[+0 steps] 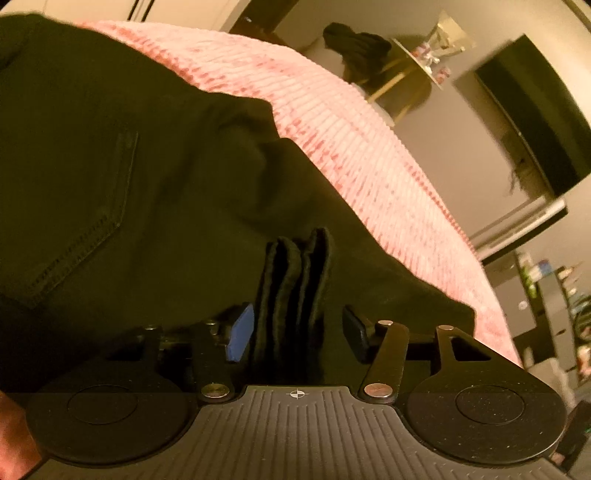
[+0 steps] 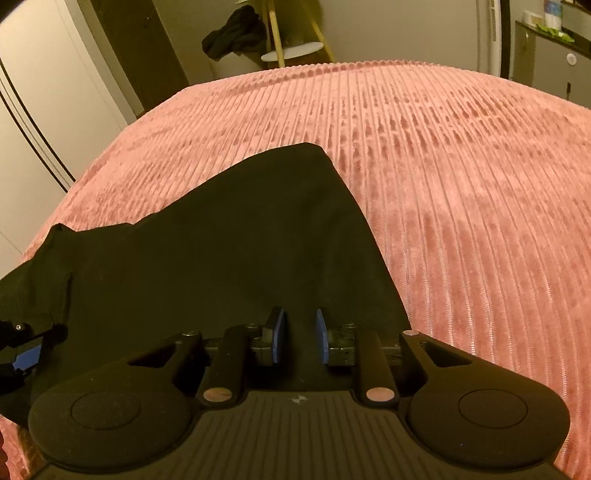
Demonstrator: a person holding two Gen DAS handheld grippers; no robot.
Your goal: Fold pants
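Observation:
Black pants [image 1: 110,166] lie on a pink ribbed bedspread [image 1: 369,147], a back pocket showing at the left. My left gripper [image 1: 295,332] is open. A bunched upright fold of the pants [image 1: 291,280] stands between its jaws, close to the blue left pad [image 1: 240,332] and apart from the right pad. In the right wrist view a folded part of the pants [image 2: 221,240] runs up to my right gripper [image 2: 300,339]. Its pads stand narrowly apart with black cloth filling the gap. The left gripper [image 2: 22,354] shows at the left edge.
The bedspread [image 2: 461,184] stretches bare to the right and far side. Beyond the bed stands a small round table [image 2: 291,51] with a dark garment [image 2: 236,33] hung near it. A dark screen [image 1: 535,110] and cluttered shelves [image 1: 546,295] line the wall at right.

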